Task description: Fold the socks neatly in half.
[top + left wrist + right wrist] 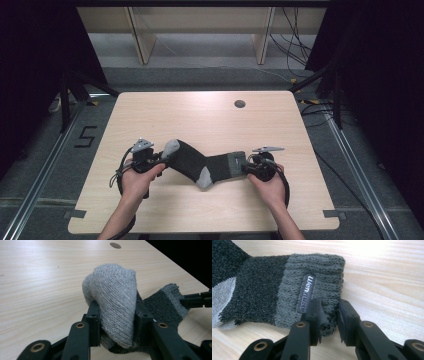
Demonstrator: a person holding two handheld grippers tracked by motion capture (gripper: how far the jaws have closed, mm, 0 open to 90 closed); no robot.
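Looks like a lab or some kind of recording studio setup rather than anyone's home. There's a plain light-wood table (200, 120) with a cable hole (240, 104) in it, sitting on grey floor (200, 75) with metal rails (40, 175) running along both sides. Black curtains (35, 60) hang left and right, loose cables (295, 45) trail across the floor at the back, and a number 5 (86, 136) is marked on the floor. Bare wooden furniture legs (142, 42) stand behind.

Dark grey sock (200, 162); pale wooden table (200, 115)
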